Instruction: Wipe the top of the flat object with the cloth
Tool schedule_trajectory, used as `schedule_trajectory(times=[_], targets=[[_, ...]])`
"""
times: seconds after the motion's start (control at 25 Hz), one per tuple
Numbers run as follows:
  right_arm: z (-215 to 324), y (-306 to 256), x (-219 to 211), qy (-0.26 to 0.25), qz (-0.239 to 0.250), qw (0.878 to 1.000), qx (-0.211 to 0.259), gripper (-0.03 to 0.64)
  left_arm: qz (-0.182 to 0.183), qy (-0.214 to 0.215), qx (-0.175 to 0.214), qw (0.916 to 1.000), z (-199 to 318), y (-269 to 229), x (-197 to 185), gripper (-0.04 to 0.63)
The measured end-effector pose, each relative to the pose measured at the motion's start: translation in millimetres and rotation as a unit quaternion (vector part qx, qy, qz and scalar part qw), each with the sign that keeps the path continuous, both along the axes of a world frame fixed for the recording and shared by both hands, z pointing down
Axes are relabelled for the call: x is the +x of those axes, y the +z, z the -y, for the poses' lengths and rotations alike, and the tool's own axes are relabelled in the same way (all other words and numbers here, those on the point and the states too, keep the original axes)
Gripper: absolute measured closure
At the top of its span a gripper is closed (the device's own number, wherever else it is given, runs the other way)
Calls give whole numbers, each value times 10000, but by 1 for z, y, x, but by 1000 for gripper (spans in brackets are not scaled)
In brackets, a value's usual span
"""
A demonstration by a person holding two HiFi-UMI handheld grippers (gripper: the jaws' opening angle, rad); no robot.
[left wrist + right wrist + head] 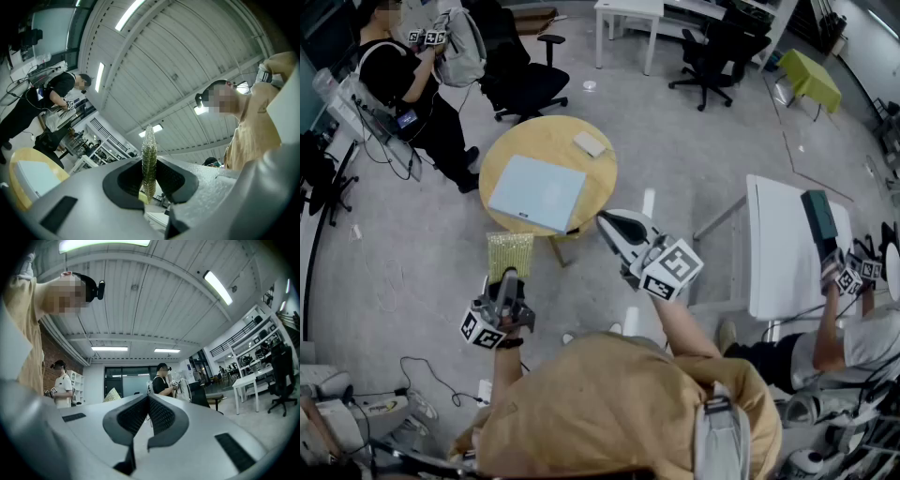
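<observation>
Round wooden bench [598,178], standing alone on the open floor. A light blue flat panel [536,192] lies on its near-left part, with the near edge close to the rim. Nothing pins the panel down. Main risk, as I judge it: a firm wipe toward the wearer drags the panel along the bench and over that rim. The right tool [606,221] has its jaws together on nothing [148,416] and hovers off the bench's near-right side, so it does not steady anything. Left tool [508,275] is clamped on a yellow-green textured cloth [510,251]. In its own view the cloth [149,159] stands edge-on in the pinch [149,182], and only a narrow strip seems held. Second risk: friction on the panel pulls the cloth out, or it folds under and the hard tool tips scrape the surface. The cloth sits just off the bench's near edge, apart from the panel, and the tool tilts upward. It has to tip well down before any contact, so a steep approach could jab instead of wiping flat. Third, smaller risk: a long stroke away could knock the small pale block [590,143] at the far side. Count: one bench, one panel, two tools, one cloth, one block.
</observation>
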State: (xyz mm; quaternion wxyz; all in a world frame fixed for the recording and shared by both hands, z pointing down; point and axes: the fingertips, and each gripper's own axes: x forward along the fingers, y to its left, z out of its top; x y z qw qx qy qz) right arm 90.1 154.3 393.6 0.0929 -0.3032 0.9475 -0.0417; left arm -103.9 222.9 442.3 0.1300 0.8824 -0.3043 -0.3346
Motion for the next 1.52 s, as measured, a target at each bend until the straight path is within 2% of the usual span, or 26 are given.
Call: schedule_trajectory(times=[0.2,0.36,0.6,0.8,1.0,1.28,1.52], targets=[[-10,31,-6,-48,-107,9995,-302,615,-75,26,-237,9997,-1,20,0,526],[-13,32,-6,-75,-138,9994,-313,615,-68,102,-247,9996,2,20,7,526],[-14,31,4,-144,155,9988,-431,614,-32,173,-276,9995,2,24,23,526],[-19,43,8,-194,-121,9988,-430,614,-74,165,-425,9989,-1,36,40,526],[-29,45,15,-410,-273,9982,-332,614,-74,48,-350,9993,-8,34,54,526],[-33,45,28,-586,-301,9974,-294,614,-96,16,-440,9990,-14,44,84,526],[-24,57,28,-620,-298,9970,-361,614,-47,20,-520,9986,-3,54,87,526]])
